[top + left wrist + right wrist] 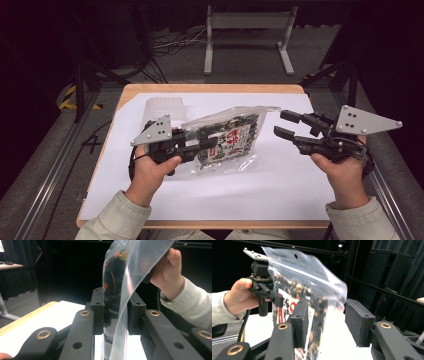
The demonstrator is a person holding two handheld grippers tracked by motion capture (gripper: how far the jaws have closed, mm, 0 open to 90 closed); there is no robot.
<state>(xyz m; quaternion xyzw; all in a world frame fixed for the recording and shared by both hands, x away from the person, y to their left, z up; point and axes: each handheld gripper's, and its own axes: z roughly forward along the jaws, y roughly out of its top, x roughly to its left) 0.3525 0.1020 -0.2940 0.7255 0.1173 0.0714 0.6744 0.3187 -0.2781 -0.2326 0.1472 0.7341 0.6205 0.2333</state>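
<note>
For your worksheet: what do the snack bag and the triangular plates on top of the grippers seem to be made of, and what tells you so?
Bag: probably thin clear glossy plastic film; the dark contents show through it, it catches highlights, and it bends between the left gripper jaws.
Triangular plate: likely matte grey metal, perhaps aluminium; flat, stiff, sharp-edged, with small screw holes. A hard plastic cannot be ruled out.

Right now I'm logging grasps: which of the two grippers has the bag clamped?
The left gripper: its jaws are shut on the bag. The right gripper stands open, its jaws apart beside the bag's top edge.
</note>
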